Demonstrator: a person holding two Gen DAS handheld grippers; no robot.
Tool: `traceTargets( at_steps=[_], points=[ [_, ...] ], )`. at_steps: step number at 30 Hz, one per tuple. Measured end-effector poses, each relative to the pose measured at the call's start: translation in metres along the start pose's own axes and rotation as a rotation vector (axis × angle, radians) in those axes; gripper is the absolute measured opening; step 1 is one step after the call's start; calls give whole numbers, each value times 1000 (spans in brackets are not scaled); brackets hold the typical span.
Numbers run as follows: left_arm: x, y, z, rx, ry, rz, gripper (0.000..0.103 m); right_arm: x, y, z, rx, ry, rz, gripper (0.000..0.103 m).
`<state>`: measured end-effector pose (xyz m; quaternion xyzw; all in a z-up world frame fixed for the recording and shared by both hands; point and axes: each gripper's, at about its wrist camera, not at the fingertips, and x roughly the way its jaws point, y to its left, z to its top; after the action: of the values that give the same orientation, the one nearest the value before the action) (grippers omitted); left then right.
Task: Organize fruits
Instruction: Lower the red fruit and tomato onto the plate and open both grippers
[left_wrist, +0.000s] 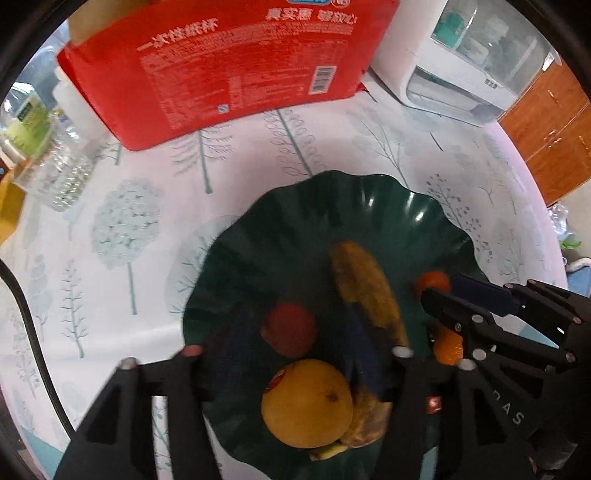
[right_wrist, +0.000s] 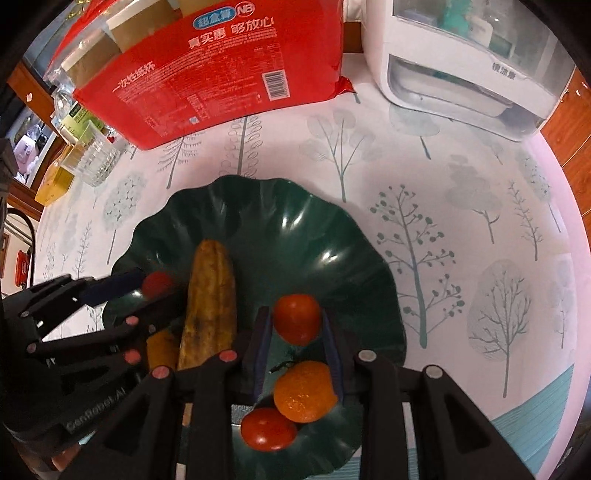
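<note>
Green, the scalloped fruit bowl (right_wrist: 332, 236) is holding the banana (right_wrist: 210, 295), tomatoes and oranges, while the left gripper (left_wrist: 291, 354), jaws apart, and right gripper (right_wrist: 295, 325), nearly closed around a tomato (right_wrist: 297, 319) without visibly pinching, are risking colliding or bruising it.

The green bowl (right_wrist: 325, 236) looks like glossy plastic, its fluted wall catching highlights. Under it, the tree-printed tablecloth (right_wrist: 461, 177) is smooth with a soft sheen. The red package (right_wrist: 207, 74) at twelve o'clock is shiny film (crinkled at its corner) — the banana (right_wrist: 212, 295) is matt, mottled brown.
</note>
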<state>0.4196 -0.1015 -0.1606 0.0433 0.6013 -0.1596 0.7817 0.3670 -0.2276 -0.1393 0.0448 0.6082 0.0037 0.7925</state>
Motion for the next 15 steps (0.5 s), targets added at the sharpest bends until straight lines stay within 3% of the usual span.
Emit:
traceTargets(
  at_steps=[5, 15],
  points=[
    [-9, 7, -3, -28, -6, -16, 71, -4, 0, -4, 6, -10, 2, 31],
    [-50, 0, -22, 10, -61, 14, 75, -25, 6, -17, 3, -38, 12, 36]
  ],
)
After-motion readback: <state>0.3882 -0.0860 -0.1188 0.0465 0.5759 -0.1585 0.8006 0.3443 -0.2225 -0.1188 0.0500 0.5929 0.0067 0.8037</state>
